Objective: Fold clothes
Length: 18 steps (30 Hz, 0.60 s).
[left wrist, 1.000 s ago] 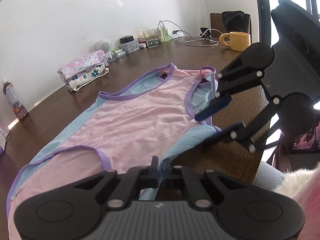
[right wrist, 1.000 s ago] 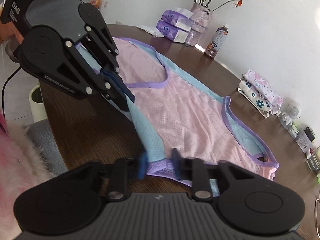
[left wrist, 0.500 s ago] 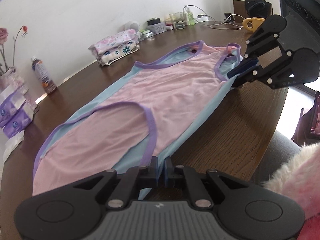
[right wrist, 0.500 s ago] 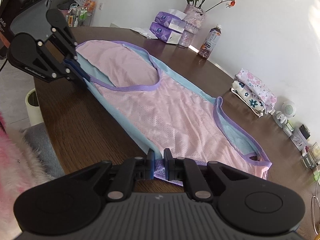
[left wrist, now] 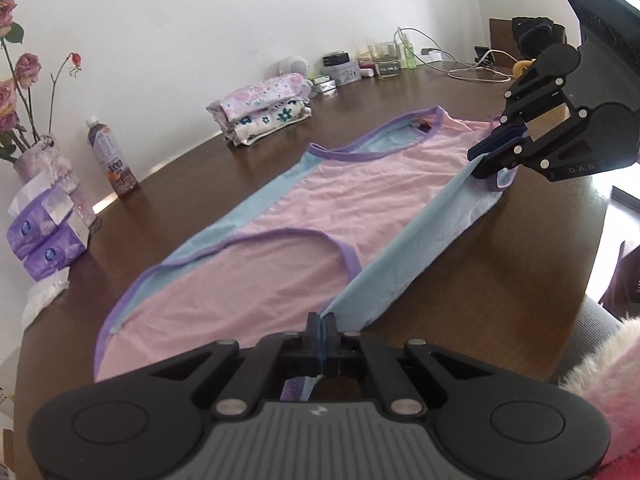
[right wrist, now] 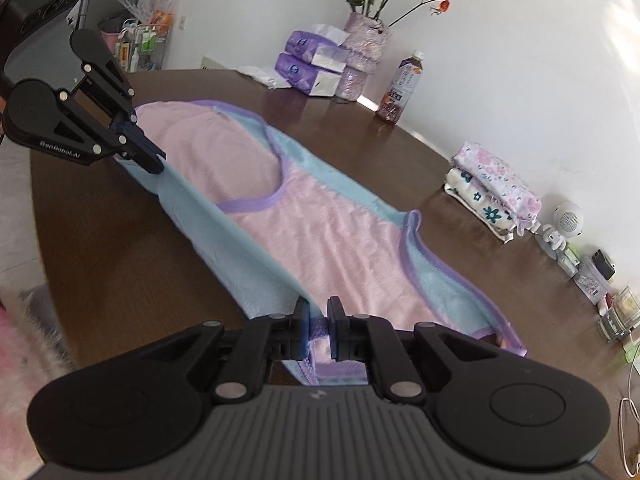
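Two black grippers work on one garment, a pink sleeveless piece with light-blue side panels and purple binding, spread lengthwise on the dark wooden table. At the table's near edge the left gripper has its fingers pressed together on the blue side panel at one end of the garment. The right gripper pinches the purple-bound corner at the other end, its fingers narrowed onto a bunch of cloth. Between the two, the near blue edge is raised off the table and pulled into one straight, taut line, while the pink middle and the far blue edge lie flat on the wood.

On the far side of the table, beyond the garment, sits one stack of two folded floral cloths. Along that same far edge stand one drink bottle, one vase of dried roses and two purple tissue packs, one on the other. Small clutter, cables and one round white gadget crowd the table's far end. Pink fluffy fabric, perhaps a sleeve, shows at the near edge.
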### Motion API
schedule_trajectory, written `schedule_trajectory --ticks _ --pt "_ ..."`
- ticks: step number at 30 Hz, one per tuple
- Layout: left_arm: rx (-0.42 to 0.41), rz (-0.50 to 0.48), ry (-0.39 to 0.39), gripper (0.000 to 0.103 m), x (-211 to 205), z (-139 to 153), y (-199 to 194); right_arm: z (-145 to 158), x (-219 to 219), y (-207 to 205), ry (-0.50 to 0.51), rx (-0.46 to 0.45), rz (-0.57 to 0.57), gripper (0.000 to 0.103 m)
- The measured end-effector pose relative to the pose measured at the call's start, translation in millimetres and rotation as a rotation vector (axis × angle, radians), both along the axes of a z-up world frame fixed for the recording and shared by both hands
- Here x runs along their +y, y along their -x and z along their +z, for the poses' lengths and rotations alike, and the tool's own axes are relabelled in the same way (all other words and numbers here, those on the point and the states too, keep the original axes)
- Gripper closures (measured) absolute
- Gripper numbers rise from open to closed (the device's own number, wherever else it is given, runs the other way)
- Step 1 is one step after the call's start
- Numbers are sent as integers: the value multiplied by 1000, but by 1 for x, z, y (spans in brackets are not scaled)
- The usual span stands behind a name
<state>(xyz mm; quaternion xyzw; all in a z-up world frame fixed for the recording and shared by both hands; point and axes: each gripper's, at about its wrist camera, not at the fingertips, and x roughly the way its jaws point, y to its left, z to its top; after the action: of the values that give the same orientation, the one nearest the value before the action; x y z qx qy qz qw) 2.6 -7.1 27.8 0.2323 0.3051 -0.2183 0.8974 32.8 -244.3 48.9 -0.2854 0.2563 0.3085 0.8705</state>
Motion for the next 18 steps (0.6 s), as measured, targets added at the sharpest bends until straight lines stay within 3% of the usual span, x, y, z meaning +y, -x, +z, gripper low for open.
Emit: schedule_trajectory --ticks 7,14,18 --pt "-7 47 9 103 -1 -4 -40 -4 6 -42 3 -20 -35 94" --pt "49 110 67 102 7 -17 -70 -24 6 -77 -52 49 -80 94" --pt "75 138 93 90 13 -20 -77 -33 0 -91 -109 108 -134 87"
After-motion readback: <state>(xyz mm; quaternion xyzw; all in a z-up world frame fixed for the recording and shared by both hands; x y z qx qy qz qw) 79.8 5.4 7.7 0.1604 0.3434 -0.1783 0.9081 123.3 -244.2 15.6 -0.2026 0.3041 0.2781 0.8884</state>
